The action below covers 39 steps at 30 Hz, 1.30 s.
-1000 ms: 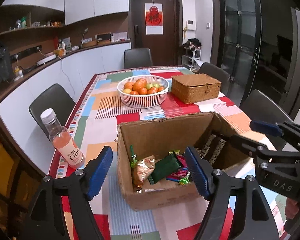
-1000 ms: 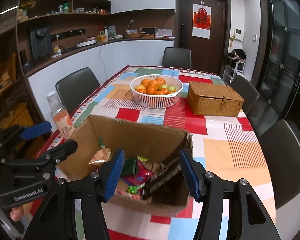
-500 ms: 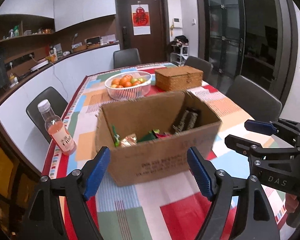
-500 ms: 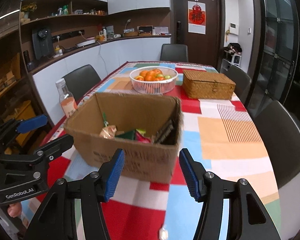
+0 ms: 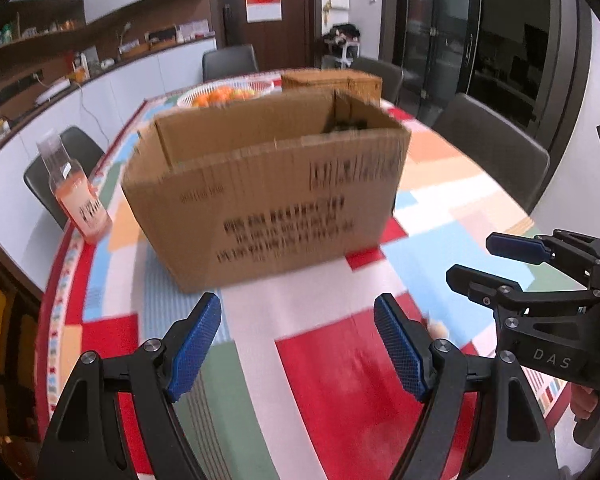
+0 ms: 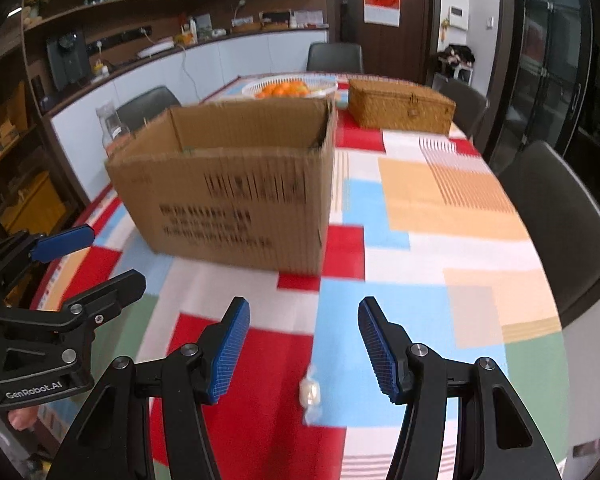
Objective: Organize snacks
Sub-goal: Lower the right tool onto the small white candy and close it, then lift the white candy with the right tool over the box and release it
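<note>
Since the earlier frames both grippers have pulled back and dropped low, so the cardboard box [image 6: 236, 184] now shows its printed side rather than its contents. A small wrapped candy [image 6: 310, 394] lies alone on the patchwork tablecloth [image 6: 440, 240], near the table's front edge and well short of the box. The right gripper [image 6: 304, 350] hovers just above it, jaws spread wide and empty, the candy between the fingertips. The left gripper [image 5: 298, 346] is equally spread and holds nothing. A good pick probably means lowering straight down, centring the candy, and closing gently on its body, not the twisted ends.
</note>
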Each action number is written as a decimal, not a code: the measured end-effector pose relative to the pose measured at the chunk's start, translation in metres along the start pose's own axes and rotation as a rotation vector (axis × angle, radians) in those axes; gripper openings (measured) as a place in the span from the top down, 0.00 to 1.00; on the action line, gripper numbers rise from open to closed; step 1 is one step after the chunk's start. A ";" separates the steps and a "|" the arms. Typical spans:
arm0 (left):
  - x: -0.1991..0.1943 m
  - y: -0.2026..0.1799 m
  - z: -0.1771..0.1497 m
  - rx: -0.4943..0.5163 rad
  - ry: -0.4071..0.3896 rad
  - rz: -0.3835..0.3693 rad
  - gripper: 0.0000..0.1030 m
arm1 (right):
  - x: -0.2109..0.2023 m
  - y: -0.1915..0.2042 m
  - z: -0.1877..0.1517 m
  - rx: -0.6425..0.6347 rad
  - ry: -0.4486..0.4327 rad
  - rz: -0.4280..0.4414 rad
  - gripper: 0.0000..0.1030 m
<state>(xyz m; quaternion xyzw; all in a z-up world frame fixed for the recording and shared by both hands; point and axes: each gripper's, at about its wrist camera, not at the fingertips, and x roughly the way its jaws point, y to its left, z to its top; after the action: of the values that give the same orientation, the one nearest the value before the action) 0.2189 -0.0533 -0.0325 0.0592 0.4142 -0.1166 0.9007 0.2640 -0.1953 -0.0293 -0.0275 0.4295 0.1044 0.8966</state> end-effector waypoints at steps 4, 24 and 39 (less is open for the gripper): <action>0.013 -0.001 -0.015 -0.007 0.048 -0.010 0.24 | 0.011 0.000 -0.015 0.001 0.051 0.005 0.44; 0.063 -0.016 -0.047 0.033 0.217 -0.004 0.24 | 0.060 -0.011 -0.061 0.045 0.247 0.036 0.58; 0.058 -0.014 -0.041 0.021 0.198 -0.001 0.24 | 0.063 -0.008 -0.057 0.027 0.234 0.019 0.81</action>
<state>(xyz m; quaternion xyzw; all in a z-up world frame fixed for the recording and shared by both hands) 0.2218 -0.0677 -0.1038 0.0798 0.5001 -0.1149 0.8546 0.2603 -0.2005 -0.1145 -0.0232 0.5327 0.1032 0.8397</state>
